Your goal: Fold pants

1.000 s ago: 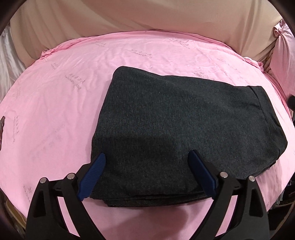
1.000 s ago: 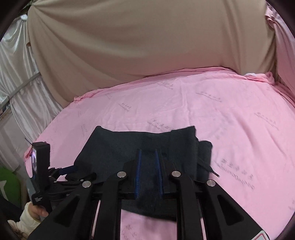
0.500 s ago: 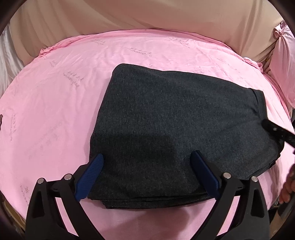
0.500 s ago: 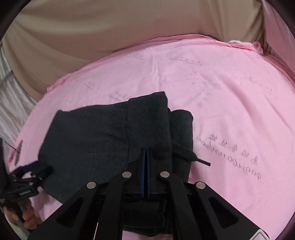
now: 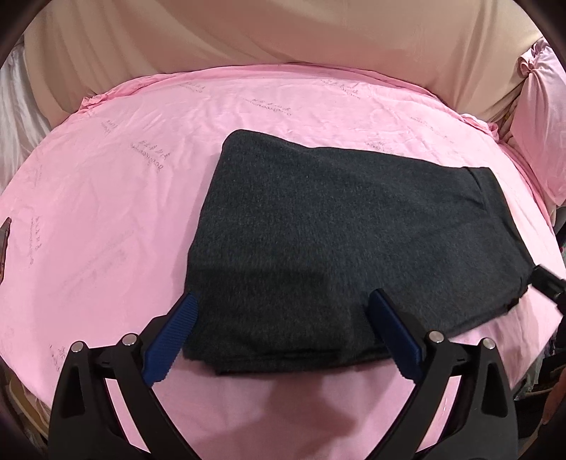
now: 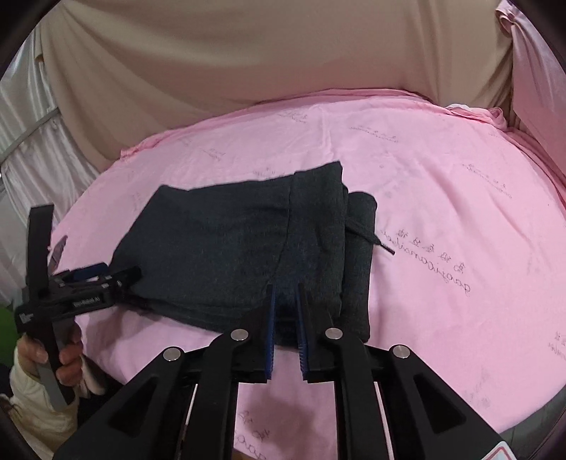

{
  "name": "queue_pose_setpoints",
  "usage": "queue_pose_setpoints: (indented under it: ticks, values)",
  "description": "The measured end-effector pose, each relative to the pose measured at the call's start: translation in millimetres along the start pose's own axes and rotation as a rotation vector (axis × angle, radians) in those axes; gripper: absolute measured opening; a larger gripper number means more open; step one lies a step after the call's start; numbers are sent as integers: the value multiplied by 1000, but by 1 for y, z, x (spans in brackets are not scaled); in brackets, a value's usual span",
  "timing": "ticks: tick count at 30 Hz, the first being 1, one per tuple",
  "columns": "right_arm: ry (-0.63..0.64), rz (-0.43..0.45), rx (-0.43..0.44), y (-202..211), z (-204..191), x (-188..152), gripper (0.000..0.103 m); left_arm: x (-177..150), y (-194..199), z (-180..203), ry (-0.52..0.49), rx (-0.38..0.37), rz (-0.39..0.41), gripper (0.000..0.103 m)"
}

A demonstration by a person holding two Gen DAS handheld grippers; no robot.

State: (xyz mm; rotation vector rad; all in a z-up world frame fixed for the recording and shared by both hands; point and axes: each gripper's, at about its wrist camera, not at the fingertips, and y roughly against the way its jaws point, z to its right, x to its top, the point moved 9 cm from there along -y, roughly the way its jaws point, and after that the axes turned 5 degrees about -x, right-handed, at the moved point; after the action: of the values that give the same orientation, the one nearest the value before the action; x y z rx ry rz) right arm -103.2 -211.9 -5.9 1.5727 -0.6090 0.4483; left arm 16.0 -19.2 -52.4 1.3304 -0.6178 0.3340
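Since a second ago our right gripper [image 6: 286, 300] has come down and forward to the near edge of the folded pants [image 6: 226, 247], while our left gripper [image 5: 283, 308] has kept its place. The right jaws, nearly closed, are opening a little, with a narrow gap between the blue pads; they sit at the cloth's edge and we cannot tell whether any fabric lies between them. The left jaws stand wide apart over the near edge of the pants [image 5: 346, 247], gripping nothing.

Only the right wrist view shows the drawstring [image 6: 371, 240] trailing off the waistband end onto the pink sheet [image 6: 460, 198], the second folded layer stepping out beyond the top one, and the hand [image 6: 67, 357] holding the left gripper [image 6: 95, 279] at the far-left corner. The left wrist view shows only the tip of the right gripper [image 5: 544, 283] at the pants' right edge.

The pants lie flat in the middle of the sheet [image 5: 106, 198], long axis running across from left to right, waistband at the right end. Bare sheet surrounds them on all sides, widest behind and to the right; a beige drape [image 5: 283, 32] closes off the back.
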Motion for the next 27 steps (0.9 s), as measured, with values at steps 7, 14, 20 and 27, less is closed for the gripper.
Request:
queue_pose_setpoints:
  ticks: [7, 14, 20, 27]
  values:
    - [-113, -15, 52, 15, 13, -9, 17, -3, 17, -1, -5, -2, 14, 95]
    - [26, 130, 144, 25, -32, 82, 31, 27, 34, 9, -5, -2, 79, 97]
    - [57, -13, 15, -89, -22, 113, 19, 34, -14, 8, 8, 29, -8, 97]
    - [-95, 61, 113, -48, -14, 111, 17, 30, -32, 6, 8, 30, -35, 98]
